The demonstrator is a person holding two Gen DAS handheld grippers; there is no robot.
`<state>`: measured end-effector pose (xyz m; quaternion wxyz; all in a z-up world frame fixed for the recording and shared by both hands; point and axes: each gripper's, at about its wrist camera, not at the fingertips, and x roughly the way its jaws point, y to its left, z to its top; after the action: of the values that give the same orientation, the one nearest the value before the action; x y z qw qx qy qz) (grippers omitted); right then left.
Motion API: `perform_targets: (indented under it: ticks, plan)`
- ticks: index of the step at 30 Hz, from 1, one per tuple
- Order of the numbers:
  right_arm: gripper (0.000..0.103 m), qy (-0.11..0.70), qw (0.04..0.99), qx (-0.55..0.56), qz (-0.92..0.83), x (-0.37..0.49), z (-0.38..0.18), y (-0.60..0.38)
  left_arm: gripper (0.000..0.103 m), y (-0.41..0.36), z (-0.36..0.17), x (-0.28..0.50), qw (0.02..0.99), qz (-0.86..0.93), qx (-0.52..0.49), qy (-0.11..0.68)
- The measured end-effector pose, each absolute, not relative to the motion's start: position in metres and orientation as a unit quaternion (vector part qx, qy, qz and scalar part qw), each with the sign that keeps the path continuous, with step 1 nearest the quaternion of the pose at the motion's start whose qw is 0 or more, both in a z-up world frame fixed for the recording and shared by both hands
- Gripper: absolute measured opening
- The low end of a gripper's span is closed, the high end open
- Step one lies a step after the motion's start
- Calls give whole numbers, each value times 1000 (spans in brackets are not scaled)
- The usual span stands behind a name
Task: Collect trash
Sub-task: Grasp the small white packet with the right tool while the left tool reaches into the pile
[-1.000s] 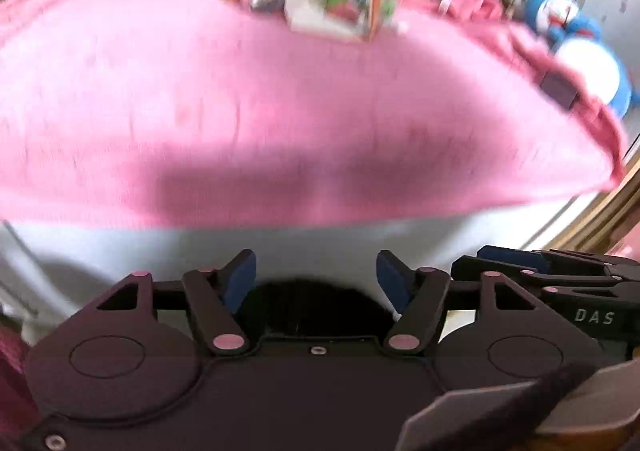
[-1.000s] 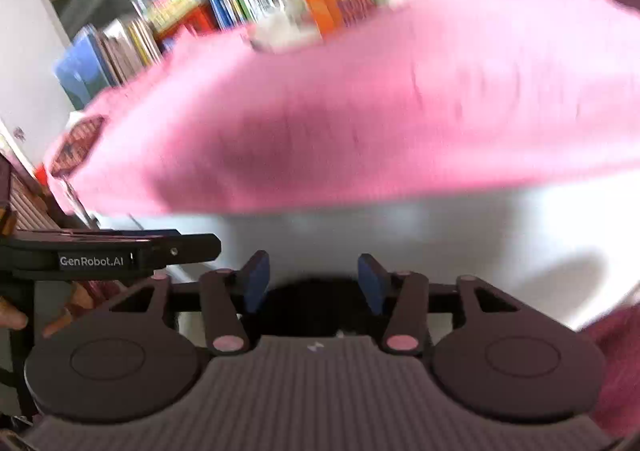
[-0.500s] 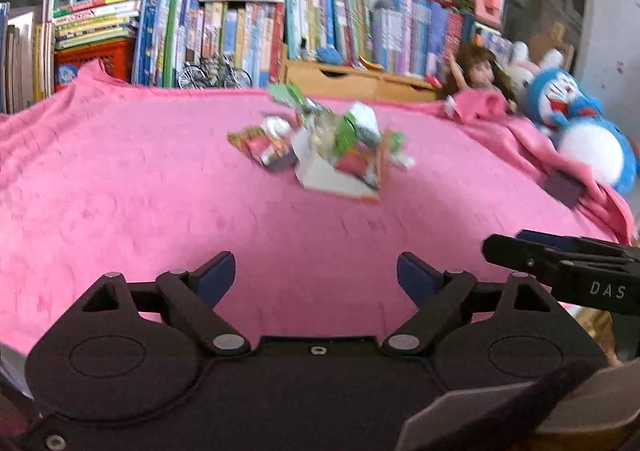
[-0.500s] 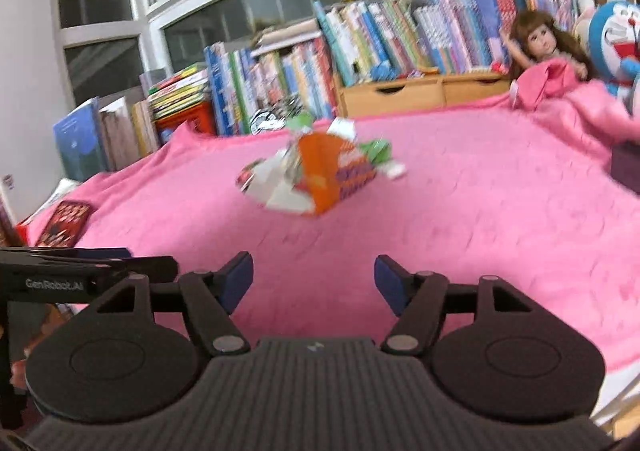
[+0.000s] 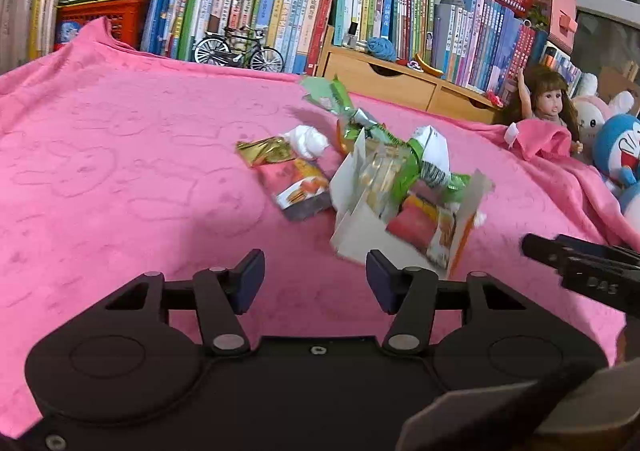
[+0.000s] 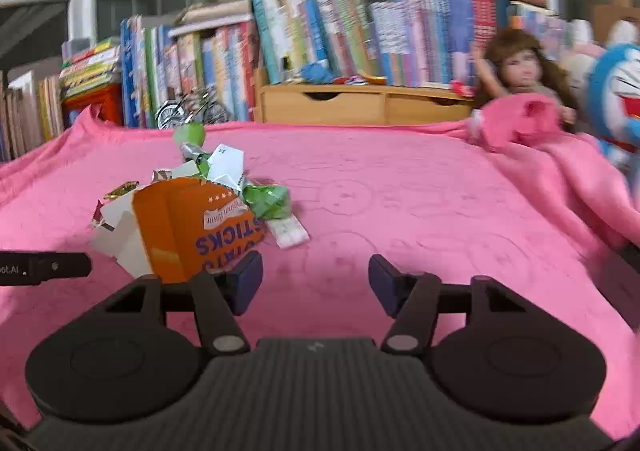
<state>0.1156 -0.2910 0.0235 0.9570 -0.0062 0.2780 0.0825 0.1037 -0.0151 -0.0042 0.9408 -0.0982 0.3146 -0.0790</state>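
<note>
1. Step: approach, nothing grasped yet. Left gripper and right gripper fingers were apart, empty.
2. Trash pile sat mid-frame on pink blanket; orange box at left-center of right view.
3. Next prob: advance, close on a wrapper or the box.

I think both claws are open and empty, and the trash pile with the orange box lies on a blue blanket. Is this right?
One detail is wrong: the blanket is pink, not blue, as the right wrist view shows. The rest holds: the left claw and right claw are open and empty, and the trash pile with the orange box lies on the blanket.
</note>
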Motion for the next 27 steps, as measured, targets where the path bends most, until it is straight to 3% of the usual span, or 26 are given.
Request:
perform_targets:
  ticks: [8,10,12,20,27]
  plan:
    - [64,312,941,-57,118,171,11,-272,49,-32,-17,135,941,-84,-100,312]
    - [55,323,937,-57,122,179,8,-270,12,-33,-17,138,938,-93,-107,318]
    - [34,330,934,-48,126,182,6,-269,7,-32,-17,137,933,-96,-121,326]
    - [30,322,937,-28,135,149,9,-276,4,-16,6,90,939,-126,-97,306]
    - [30,317,935,-20,159,104,21,-278,8,4,18,35,951,-105,-23,291]
